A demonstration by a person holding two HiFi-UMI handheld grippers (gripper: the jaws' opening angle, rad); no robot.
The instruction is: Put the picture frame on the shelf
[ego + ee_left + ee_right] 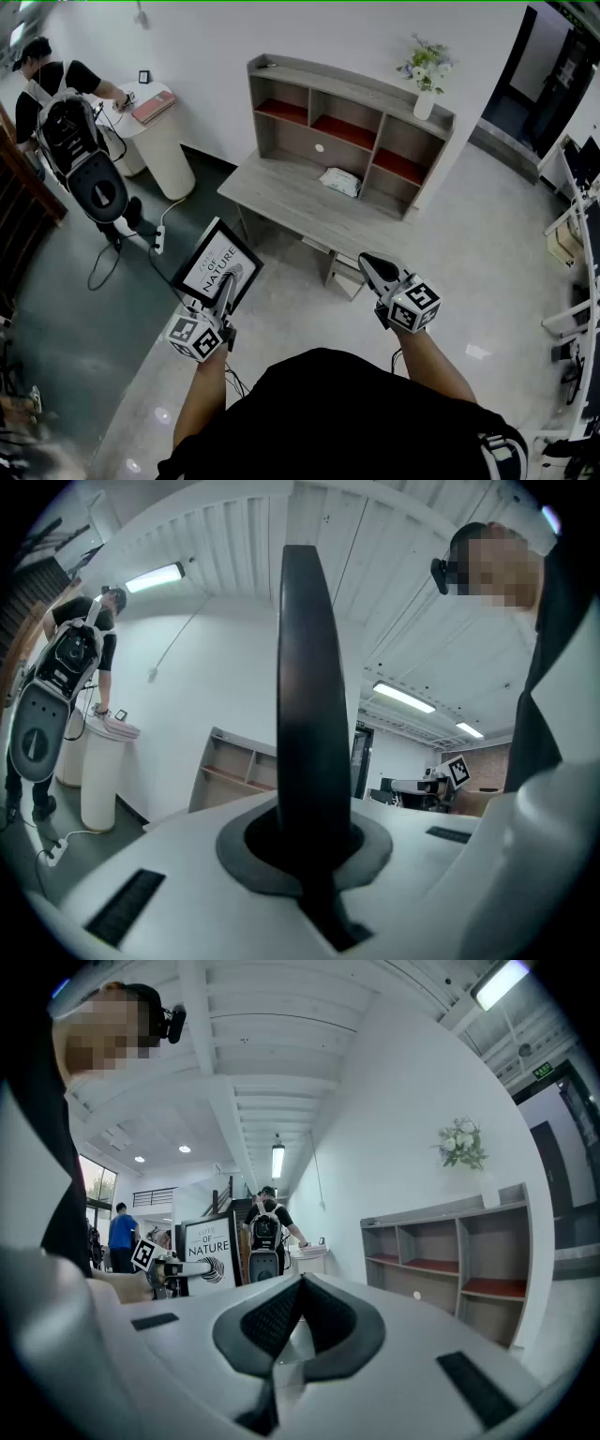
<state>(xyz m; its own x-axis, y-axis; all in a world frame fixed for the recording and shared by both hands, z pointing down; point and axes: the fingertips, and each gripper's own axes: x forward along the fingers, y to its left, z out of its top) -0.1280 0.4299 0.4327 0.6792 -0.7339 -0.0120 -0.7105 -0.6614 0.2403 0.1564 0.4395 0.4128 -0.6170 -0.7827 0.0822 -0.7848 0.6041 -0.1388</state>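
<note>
Black picture frame [217, 266] tilted (NATURE print), shelf [349, 94] well apart.

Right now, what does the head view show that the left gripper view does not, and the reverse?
Only the head view: the picture frame's printed front, the flower vase on the shelf, a white packet on the desk. Only the left gripper view: the frame edge-on, clamped in the left gripper, and ceiling lights. Both: shelf, frame, a person at a white stand.
</note>
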